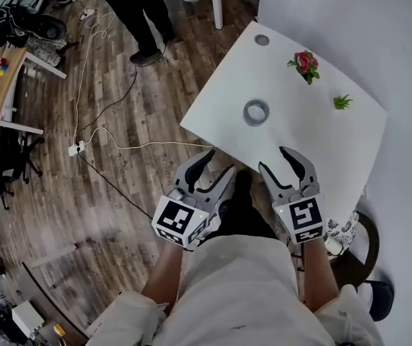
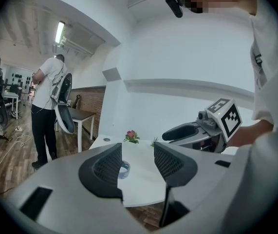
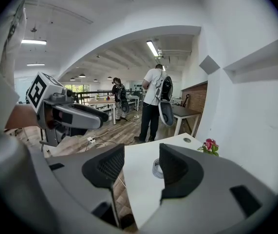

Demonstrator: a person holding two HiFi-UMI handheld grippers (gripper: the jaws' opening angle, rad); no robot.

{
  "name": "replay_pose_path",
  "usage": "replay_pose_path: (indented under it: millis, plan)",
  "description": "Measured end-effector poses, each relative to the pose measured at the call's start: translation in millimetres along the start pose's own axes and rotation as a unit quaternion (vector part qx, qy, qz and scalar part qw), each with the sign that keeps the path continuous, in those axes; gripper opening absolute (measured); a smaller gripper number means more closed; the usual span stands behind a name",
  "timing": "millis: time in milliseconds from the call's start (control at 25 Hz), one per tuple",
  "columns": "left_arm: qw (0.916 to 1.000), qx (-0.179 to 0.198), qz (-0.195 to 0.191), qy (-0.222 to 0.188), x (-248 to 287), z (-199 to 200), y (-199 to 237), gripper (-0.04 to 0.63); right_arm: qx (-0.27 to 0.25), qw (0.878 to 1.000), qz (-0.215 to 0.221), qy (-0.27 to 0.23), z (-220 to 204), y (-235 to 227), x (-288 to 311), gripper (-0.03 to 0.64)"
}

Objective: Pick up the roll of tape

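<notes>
left gripper (image 2: pixel 138 162): jaws spread wide with nothing between them; it is held over the wooden floor (image 1: pixel 119 193), just off the near edge of the white table (image 1: pixel 335 157).
right gripper (image 3: pixel 142 167): jaws also spread and empty; it sits at the table's near edge, just right of the left gripper and apart from it.
roll of tape (image 1: pixel 256 112): lies flat on the table, untouched, on the far side of both grippers and well clear of their tips. in the left gripper view it shows beside the inner edge of the left jaw; in the right gripper view, beside the inner edge of the right jaw.
pink flower sprig (image 1: pixel 305 65): on the table, far and to the right of the tape.
green sprig (image 1: pixel 342 102): on the table, right of the tape, near the flower sprig.
round grommet (image 1: pixel 262 40): set in the table near its far corner.
standing person (image 1: pixel 137 13): on the floor at the far left, in a white top and dark trousers.
power strip (image 1: pixel 76 148): on the floor left of the table, with white cable trailing from it.
</notes>
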State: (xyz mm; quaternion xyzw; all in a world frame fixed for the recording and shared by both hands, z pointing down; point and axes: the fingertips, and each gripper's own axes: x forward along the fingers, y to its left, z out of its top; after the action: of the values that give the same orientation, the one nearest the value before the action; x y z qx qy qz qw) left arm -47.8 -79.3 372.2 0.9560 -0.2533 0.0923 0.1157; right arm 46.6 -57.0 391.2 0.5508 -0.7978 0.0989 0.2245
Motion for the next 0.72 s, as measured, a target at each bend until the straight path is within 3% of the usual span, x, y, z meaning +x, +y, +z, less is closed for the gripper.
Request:
replay_pose_path:
  millis: [720]
  plan:
    - [0.9987,-0.015,0.044,0.023,61.1,1.7,44.6,0.209,-0.072,0.995,0.044,0.061,-30.3,-59.7,96.0,0.230]
